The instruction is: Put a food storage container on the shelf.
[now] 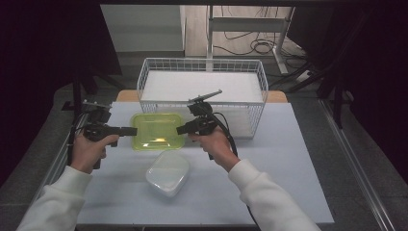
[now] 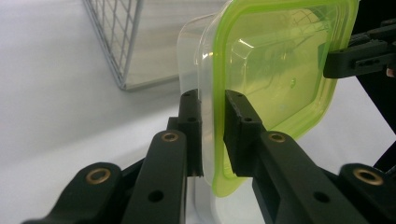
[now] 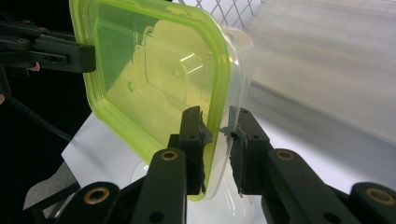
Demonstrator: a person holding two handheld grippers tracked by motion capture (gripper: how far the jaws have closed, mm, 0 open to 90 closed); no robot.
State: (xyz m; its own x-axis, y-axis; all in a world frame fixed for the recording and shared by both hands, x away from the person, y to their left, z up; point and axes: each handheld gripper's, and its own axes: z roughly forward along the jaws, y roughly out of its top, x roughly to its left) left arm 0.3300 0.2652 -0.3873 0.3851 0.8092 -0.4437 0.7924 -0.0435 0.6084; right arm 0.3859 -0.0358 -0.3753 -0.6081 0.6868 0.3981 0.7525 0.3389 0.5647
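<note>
Left gripper [image 1: 131,131] and right gripper [image 1: 180,129], each closed on an opposite rim of the green-lidded container [image 1: 158,130], share its weight above the table's [image 1: 288,159] middle, just before the wire basket [image 1: 202,77]; a white container [image 1: 168,172] rests nearer the front edge.

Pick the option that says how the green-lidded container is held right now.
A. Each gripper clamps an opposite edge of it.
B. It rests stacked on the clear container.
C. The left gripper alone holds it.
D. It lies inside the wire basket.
A: the left gripper and the right gripper each pinch an opposite rim of the green-lidded container, in front of the wire basket and apart from the clear container.
</note>
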